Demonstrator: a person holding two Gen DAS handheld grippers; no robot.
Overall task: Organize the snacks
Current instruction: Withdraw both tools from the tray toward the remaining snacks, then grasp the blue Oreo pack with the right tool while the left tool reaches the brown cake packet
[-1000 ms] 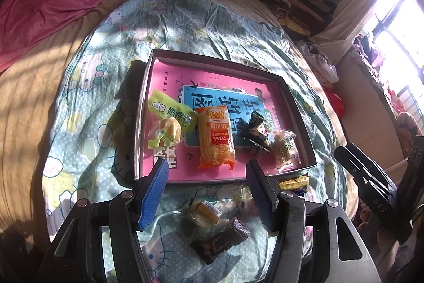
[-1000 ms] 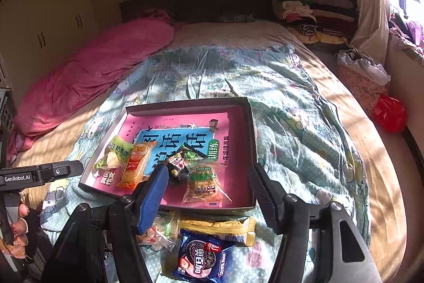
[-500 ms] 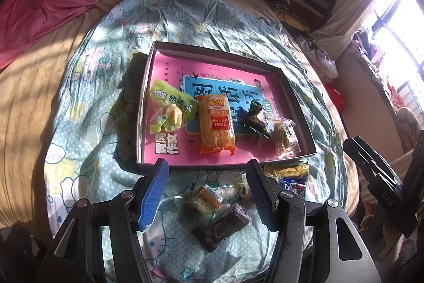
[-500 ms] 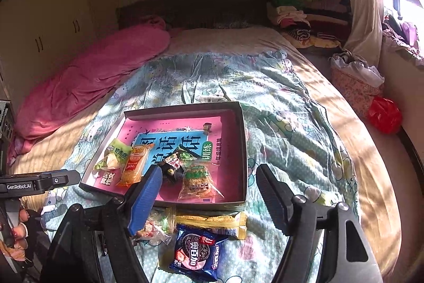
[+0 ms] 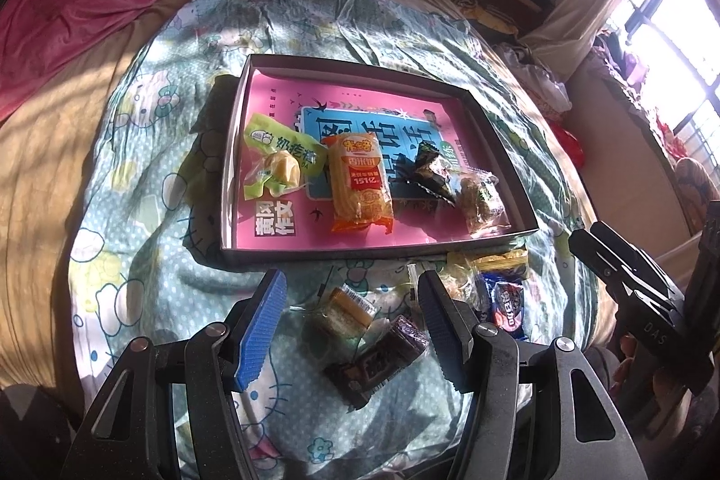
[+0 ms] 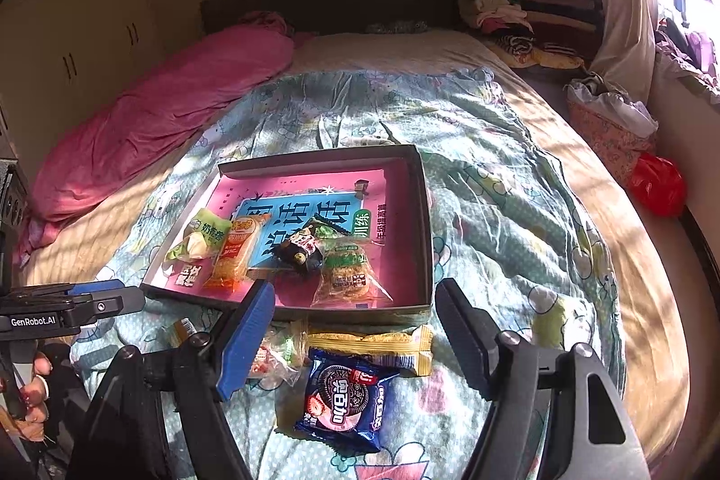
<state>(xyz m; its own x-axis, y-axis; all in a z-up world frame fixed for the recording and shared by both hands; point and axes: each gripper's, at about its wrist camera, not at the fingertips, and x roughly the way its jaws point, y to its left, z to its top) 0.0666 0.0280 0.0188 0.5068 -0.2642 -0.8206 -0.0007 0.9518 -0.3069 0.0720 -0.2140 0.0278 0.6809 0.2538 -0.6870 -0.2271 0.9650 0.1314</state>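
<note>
Blue-padded left gripper and right gripper gape empty, near tray edge

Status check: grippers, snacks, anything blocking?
Left gripper and right gripper open, empty. Four snacks in box; Oreo pack and others on bedspread. Nothing blocking.

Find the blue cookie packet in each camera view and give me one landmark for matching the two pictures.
Left wrist view: the blue cookie packet lies low on the right, on the bedspread, partly hidden behind the right finger.
Right wrist view: it lies low in the middle, framed by the two fingers.
Shared landmark: the pink-bottomed box, just beyond the packet.
</note>
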